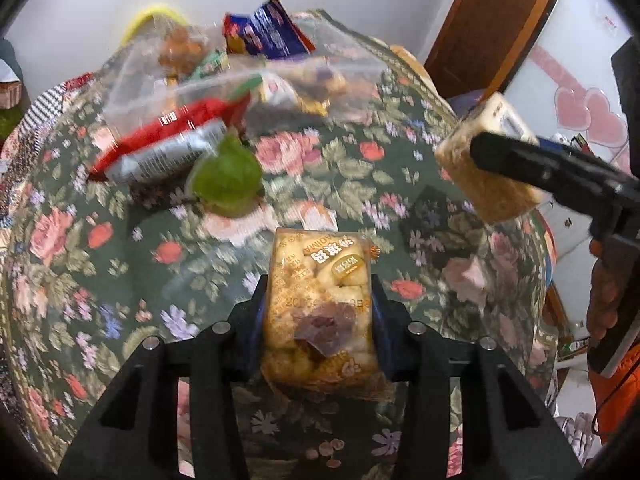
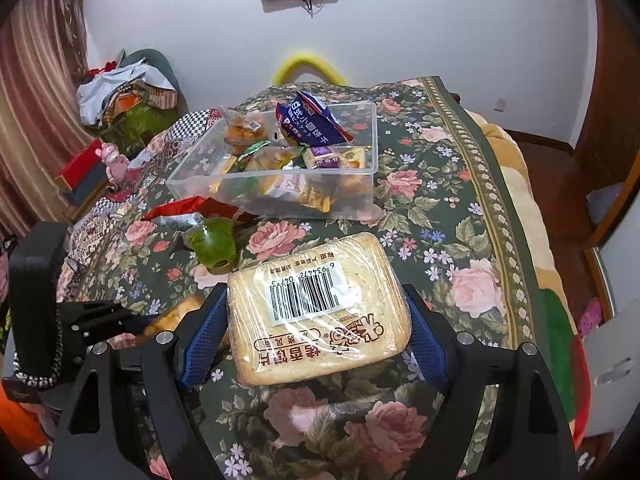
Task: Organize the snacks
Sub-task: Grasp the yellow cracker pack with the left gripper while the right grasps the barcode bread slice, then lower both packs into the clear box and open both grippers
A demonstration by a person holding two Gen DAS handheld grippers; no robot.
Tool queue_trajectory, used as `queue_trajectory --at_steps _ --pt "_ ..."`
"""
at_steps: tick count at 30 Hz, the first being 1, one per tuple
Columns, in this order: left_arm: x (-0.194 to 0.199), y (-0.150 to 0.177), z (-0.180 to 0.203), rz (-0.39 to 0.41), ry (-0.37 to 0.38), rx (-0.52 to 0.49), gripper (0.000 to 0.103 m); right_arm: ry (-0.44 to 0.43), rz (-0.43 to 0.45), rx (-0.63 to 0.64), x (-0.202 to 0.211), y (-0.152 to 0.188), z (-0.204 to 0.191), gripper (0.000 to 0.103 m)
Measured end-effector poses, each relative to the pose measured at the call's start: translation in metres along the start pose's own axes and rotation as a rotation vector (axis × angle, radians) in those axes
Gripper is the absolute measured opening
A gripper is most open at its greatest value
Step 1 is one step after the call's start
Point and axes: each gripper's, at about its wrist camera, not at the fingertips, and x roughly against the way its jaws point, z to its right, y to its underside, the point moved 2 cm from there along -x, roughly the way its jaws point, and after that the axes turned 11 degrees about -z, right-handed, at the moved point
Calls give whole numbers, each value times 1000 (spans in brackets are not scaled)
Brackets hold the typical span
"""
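My left gripper (image 1: 318, 284) is shut on a clear-wrapped golden pastry pack (image 1: 320, 304), held above the floral tablecloth. My right gripper (image 2: 316, 300) is shut on a wrapped slab of toasted bread slices (image 2: 320, 312) with a barcode label; it also shows in the left wrist view (image 1: 486, 164) at the right. A clear plastic bin (image 2: 372, 140) holding several snacks, among them a blue packet (image 2: 308, 120), stands at the back of the table. A red packet (image 2: 188, 210) and a green jelly cup (image 2: 212, 244) lie loose in front of the bin.
The table wears a green floral cloth (image 2: 440, 208); its right edge drops to a wooden floor. A yellow chair back (image 2: 308, 68) rises behind the bin. Clutter and a curtain stand at the left. A wooden door (image 1: 492, 20) is at the right.
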Motion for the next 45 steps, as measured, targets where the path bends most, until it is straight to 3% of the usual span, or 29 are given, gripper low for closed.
queue_trajectory --at_steps 13,23,34,45 --pt "63 -51 -23 190 -22 31 44 -13 80 8 11 -34 -7 80" --pt "82 -101 -56 279 -60 59 44 -15 147 26 6 -80 -14 80" --pt "52 -139 -102 257 -78 110 44 1 109 28 -42 -112 -15 80" --pt "14 -159 -124 215 -101 113 44 18 38 8 -88 -132 -3 80"
